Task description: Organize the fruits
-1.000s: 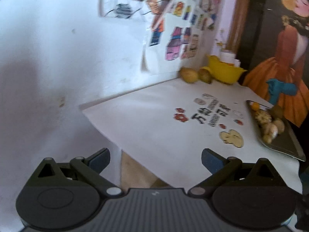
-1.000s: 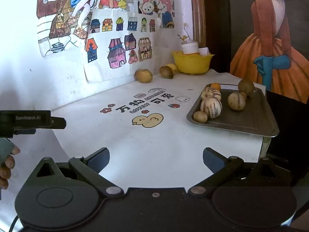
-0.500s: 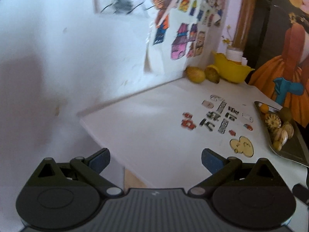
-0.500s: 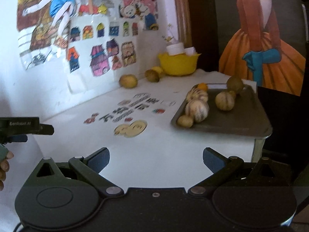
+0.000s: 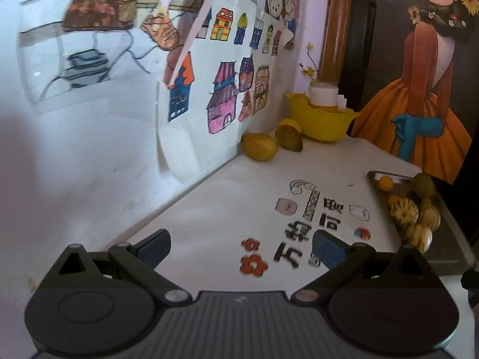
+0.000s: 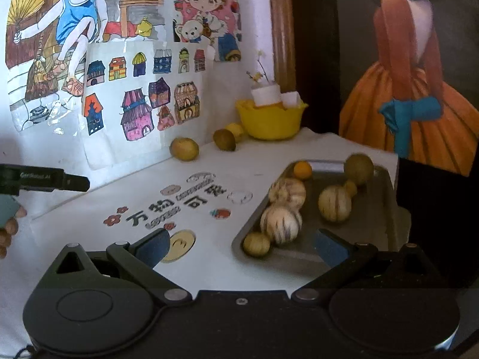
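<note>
A grey metal tray [image 6: 368, 233] [image 5: 449, 239] at the table's right edge holds several fruits: striped melons [image 6: 280, 220], a small orange [image 6: 302, 170], a green-brown round fruit [image 6: 358, 168]. By the back wall lie two yellow-green fruits [image 6: 184, 148] [image 5: 259, 146], beside a yellow bowl [image 6: 271, 119] [image 5: 321, 119]. My right gripper [image 6: 239, 246] hovers open in front of the tray's near corner, holding nothing. My left gripper [image 5: 241, 245] hangs open and empty over the table's left part.
The white tablecloth [image 6: 209, 269] carries printed characters and stickers. Drawings [image 6: 140, 101] cover the wall behind. A dark poster [image 6: 404, 89] stands past the table's right edge. In the right wrist view the other gripper [image 6: 45, 178] and a hand show at far left.
Both grippers have moved forward towards the table; the tray and the fruits by the wall look larger. The left view has swung from the bare wall onto the tabletop. Both stayed open.
</note>
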